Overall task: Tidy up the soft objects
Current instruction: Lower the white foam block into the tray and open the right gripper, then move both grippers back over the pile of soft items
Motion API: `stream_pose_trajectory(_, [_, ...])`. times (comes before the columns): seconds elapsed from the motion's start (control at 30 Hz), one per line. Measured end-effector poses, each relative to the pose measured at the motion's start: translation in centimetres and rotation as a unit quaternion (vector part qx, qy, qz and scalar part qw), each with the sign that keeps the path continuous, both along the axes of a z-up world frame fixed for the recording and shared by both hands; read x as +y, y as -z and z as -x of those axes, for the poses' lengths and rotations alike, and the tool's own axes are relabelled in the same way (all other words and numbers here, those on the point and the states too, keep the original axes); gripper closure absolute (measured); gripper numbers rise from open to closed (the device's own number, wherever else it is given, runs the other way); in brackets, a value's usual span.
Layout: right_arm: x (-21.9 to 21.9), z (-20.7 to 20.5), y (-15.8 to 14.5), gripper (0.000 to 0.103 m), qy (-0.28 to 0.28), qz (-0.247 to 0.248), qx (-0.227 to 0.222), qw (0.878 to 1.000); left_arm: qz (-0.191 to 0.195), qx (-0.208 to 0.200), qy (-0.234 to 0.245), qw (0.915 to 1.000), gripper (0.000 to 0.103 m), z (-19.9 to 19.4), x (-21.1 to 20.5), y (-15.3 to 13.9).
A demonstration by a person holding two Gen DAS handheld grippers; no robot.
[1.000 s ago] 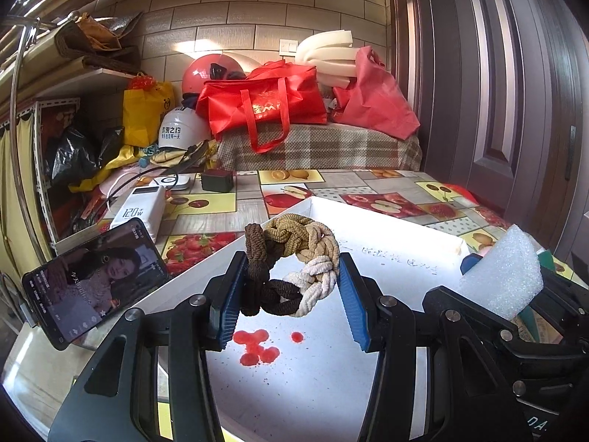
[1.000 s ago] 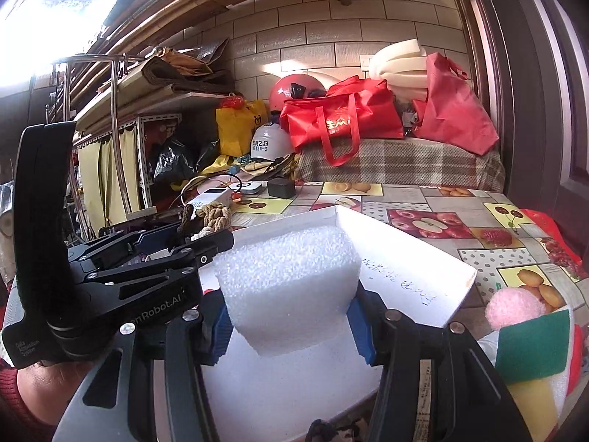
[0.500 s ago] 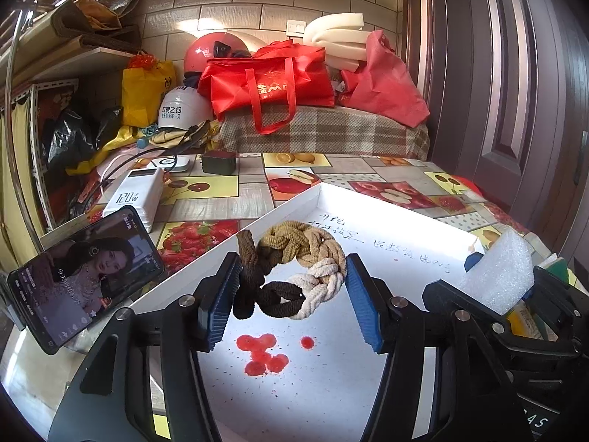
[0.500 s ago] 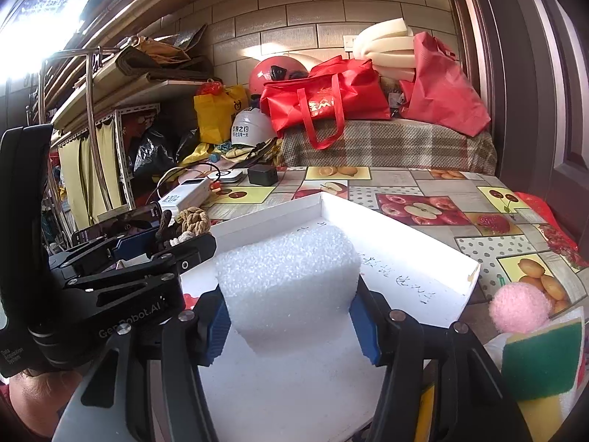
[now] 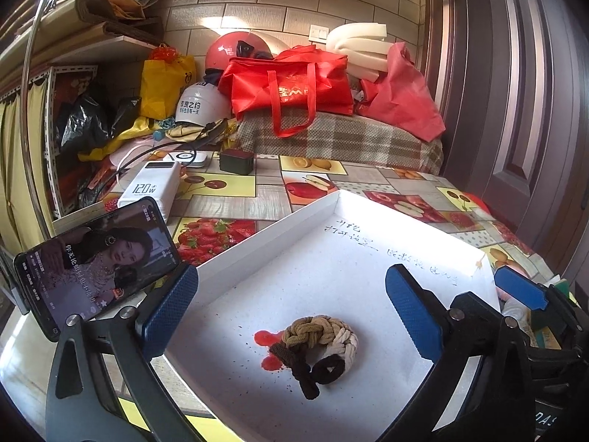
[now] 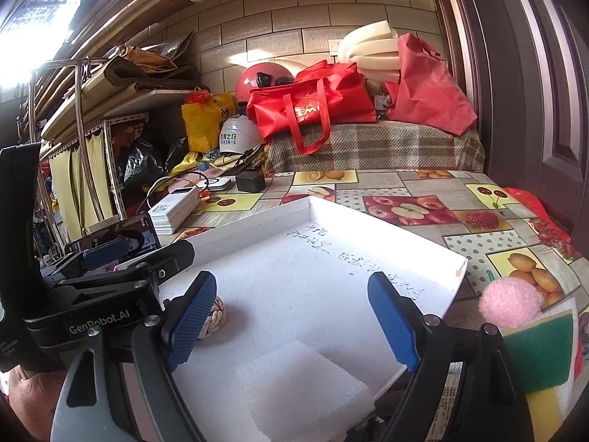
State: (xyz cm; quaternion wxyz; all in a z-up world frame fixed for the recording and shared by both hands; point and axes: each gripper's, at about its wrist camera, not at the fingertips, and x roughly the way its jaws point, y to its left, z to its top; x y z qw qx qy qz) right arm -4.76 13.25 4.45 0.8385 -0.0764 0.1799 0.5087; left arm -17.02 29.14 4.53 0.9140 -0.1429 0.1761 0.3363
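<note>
Both my grippers let go over the white tray (image 5: 279, 228).
Left gripper (image 5: 294, 316) and right gripper (image 6: 291, 320) have just been opening, jaws apart and empty; the braided rope knot (image 5: 316, 346) lies flat, dark tail toward me; the foam block (image 6: 302, 390) lies flat.

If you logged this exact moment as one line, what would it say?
left gripper: open, jaws just opened | braided rope ring: in white tray | right gripper: open, jaws just opened | foam block: in tray

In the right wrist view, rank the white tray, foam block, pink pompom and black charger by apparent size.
1. white tray
2. foam block, enlarged by nearness
3. pink pompom
4. black charger, far back, so true size unsure
</note>
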Motion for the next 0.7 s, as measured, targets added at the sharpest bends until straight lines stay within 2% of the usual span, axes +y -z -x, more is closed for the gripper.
stream_pose_trajectory(0.47, [-0.8, 0.5, -0.2, 0.016, 0.005, -0.023, -0.018, 1.000, -0.033, -0.022, -0.018, 0.9991, 0.000, 0.7, -1.1, -0.4])
stream_pose_trajectory(0.7, [-1.2, 0.4, -0.1, 0.016, 0.008, -0.026, -0.019, 0.999, -0.030, -0.048, -0.033, 0.9979, 0.000, 1.8, -0.9, -0.4])
